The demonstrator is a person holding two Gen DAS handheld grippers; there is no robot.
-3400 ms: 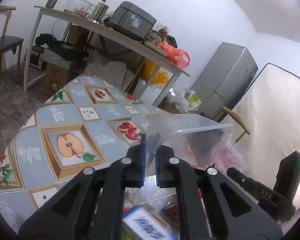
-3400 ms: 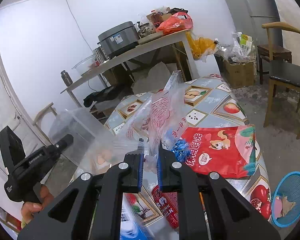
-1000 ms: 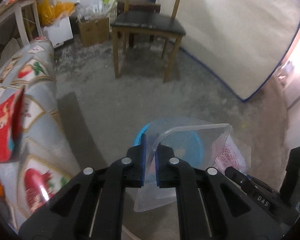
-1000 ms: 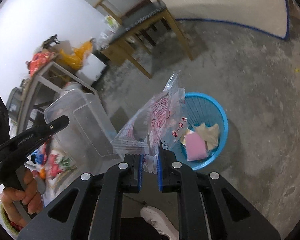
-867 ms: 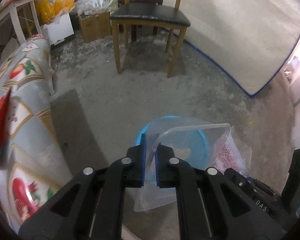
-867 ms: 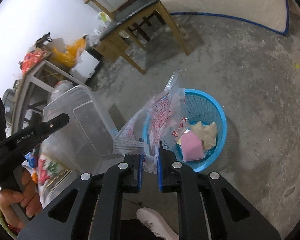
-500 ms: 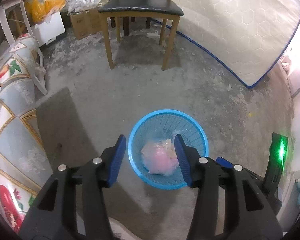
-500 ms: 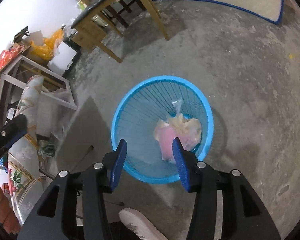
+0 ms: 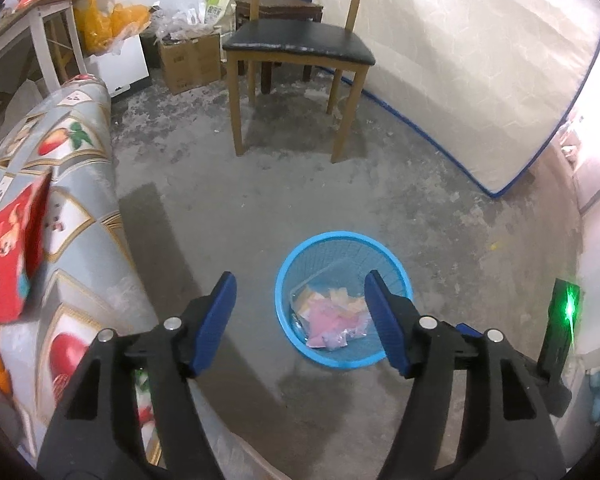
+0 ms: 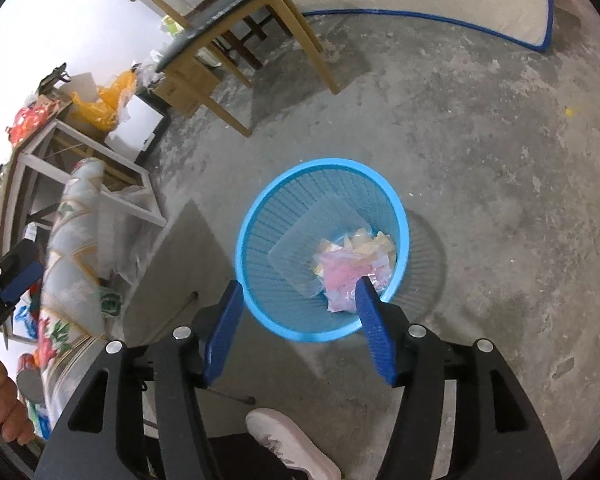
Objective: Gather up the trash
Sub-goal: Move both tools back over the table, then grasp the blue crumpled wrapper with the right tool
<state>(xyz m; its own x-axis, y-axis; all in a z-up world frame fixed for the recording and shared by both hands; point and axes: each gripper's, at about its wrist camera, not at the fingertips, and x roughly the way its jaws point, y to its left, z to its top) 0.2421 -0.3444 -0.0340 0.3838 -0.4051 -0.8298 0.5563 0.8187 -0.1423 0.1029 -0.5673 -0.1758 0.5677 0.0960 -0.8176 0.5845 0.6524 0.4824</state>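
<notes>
A blue mesh trash basket (image 9: 342,238) (image 10: 256,216) stands on the concrete floor below both grippers. Inside it lie a clear plastic container (image 10: 300,240), a pink-printed plastic bag (image 9: 332,322) (image 10: 348,270) and crumpled paper. My left gripper (image 9: 300,292) hangs above the basket, its jaws opening, nothing between them. My right gripper (image 10: 298,300) is over the basket's near rim, jaws also opening and empty. The left gripper's blue finger (image 10: 20,280) shows at the left edge of the right wrist view, held by a hand (image 10: 4,412).
A table with a fruit-print cloth (image 9: 80,216) stands at the left, a red snack bag (image 9: 8,248) on it. A wooden chair (image 9: 296,44) is beyond the basket, a mattress (image 9: 480,60) leans at the right. A shoe (image 10: 292,444) is near the basket.
Both grippers opened over the basket: the left let go of the clear container and the right let go of the plastic bag, and both now lie in the basket. The jaws have spread wider.
</notes>
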